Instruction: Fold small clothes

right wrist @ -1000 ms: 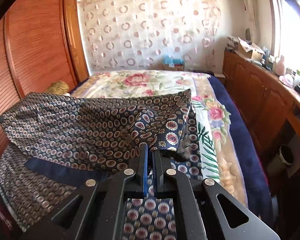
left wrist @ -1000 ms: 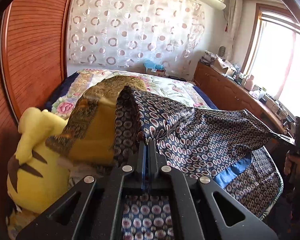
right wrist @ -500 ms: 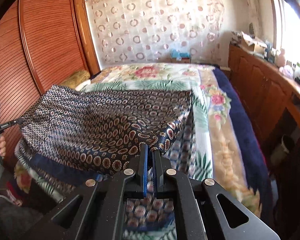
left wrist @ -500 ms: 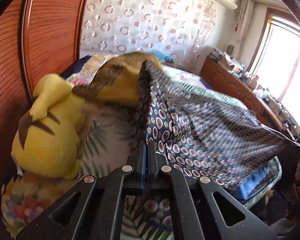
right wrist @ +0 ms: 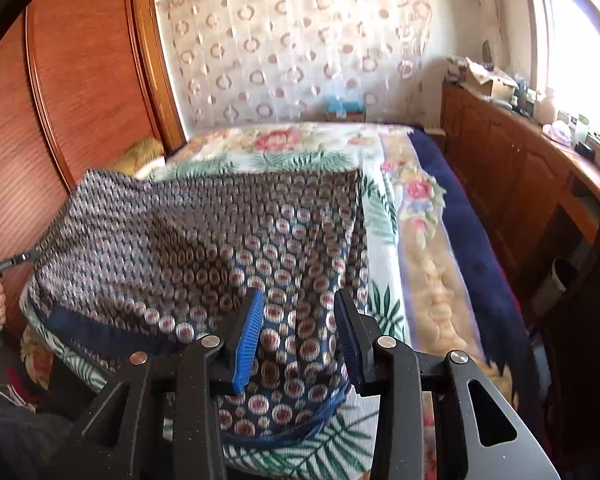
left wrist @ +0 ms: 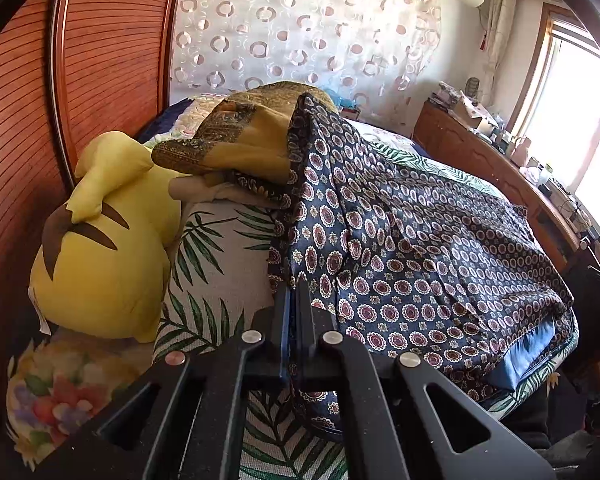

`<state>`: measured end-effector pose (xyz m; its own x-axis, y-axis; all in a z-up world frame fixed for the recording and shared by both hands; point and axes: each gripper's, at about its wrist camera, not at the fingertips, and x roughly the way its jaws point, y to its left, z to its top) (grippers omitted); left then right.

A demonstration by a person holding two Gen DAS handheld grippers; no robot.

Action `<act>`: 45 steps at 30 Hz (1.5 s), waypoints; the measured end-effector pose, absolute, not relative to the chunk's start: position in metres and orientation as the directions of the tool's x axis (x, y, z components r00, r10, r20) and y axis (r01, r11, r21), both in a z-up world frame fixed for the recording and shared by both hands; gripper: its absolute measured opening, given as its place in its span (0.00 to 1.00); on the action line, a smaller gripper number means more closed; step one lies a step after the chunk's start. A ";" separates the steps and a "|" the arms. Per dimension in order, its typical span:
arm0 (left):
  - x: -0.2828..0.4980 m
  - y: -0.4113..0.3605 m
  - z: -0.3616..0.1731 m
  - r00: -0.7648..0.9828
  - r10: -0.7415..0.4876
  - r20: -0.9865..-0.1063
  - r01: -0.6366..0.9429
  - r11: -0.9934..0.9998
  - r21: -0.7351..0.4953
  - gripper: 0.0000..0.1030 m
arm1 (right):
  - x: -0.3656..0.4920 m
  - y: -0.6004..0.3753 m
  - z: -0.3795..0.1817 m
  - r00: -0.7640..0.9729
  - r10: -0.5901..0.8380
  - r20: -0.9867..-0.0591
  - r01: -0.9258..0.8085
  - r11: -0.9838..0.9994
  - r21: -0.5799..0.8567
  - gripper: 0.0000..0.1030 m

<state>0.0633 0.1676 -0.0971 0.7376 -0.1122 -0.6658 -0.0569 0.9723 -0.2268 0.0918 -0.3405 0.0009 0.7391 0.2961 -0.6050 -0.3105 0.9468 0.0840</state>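
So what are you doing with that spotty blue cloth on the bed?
A person is folding a navy patterned garment on the bed, with tongs in each hand. The left tongs are shut on one corner of the cloth. The right tongs have just been opening; their blue pads stand apart and the cloth lies loose between them, so that side looks let go. A yellow plush toy sits by the wooden headboard.

Sunlit bedroom, wooden wardrobe
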 end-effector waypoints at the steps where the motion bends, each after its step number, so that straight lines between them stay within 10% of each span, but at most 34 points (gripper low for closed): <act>1: 0.063 0.167 -0.097 0.739 -0.111 -0.664 -0.056 0.973 -0.224 0.02 | 0.096 -0.341 0.000 0.744 0.290 -0.603 -0.303 0.949 0.083 0.37; 12: 0.063 0.162 -0.100 0.734 -0.117 -0.669 -0.044 0.975 -0.219 0.02 | 0.139 -0.316 -0.066 0.649 0.224 -0.727 -0.264 0.963 0.062 0.36; 18: 0.063 0.160 -0.099 0.737 -0.123 -0.664 -0.037 0.974 -0.221 0.02 | 0.139 -0.312 -0.067 0.654 0.254 -0.713 -0.315 0.948 0.048 0.02; 29: 0.061 0.161 -0.092 0.754 -0.139 -0.642 -0.016 0.973 -0.229 0.03 | 0.126 -0.316 -0.048 0.706 0.179 -0.685 -0.261 0.965 -0.018 0.11; 36: 0.054 0.152 -0.077 0.787 -0.115 -0.606 0.006 0.984 -0.178 0.71 | 0.120 -0.301 -0.038 0.742 0.189 -0.643 -0.268 0.963 -0.027 0.34; 45: 0.053 0.137 -0.076 0.790 -0.084 -0.608 -0.003 0.990 -0.141 0.74 | 0.078 -0.274 -0.047 0.687 0.331 -0.647 -0.374 0.924 0.076 0.34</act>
<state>0.0527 0.1370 -0.0761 0.7897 -0.0840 -0.6077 -0.0030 0.9900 -0.1407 0.0784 -0.2736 -0.0469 0.6867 0.3307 -0.6473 -0.3739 0.9244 0.0756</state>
